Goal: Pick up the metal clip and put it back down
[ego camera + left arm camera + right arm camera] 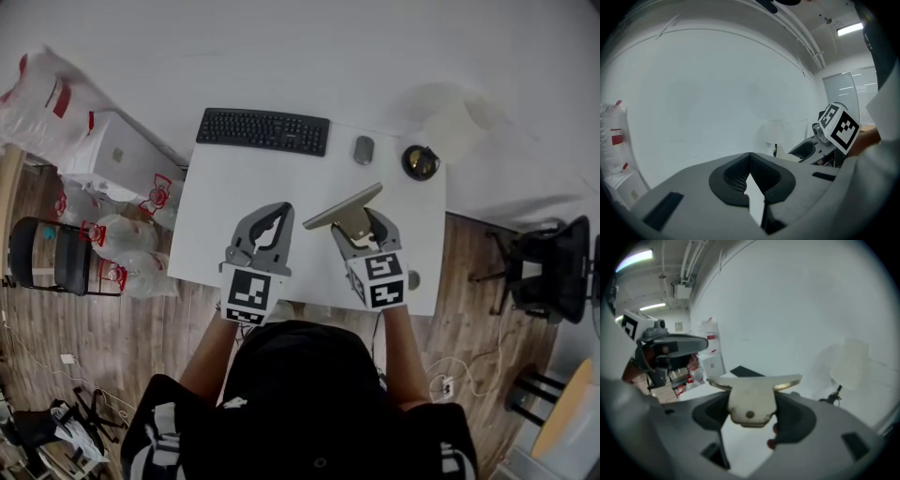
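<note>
The metal clip (343, 208), a broad pale-gold bulldog clip with a flat wide handle, is held up above the white desk (211, 225). My right gripper (360, 223) is shut on it. In the right gripper view the clip (752, 398) sits between the dark pads, its handle spreading across the top. My left gripper (278, 210) hovers to the clip's left with its jaws together and nothing between them. In the left gripper view its pads (736, 176) meet at the tip.
A black keyboard (263, 130), a grey mouse (364, 149) and a round black object (421, 162) lie along the desk's far edge. Plastic bags (127, 244) and a black chair (47, 255) stand left of the desk. Another chair (544, 262) stands to the right.
</note>
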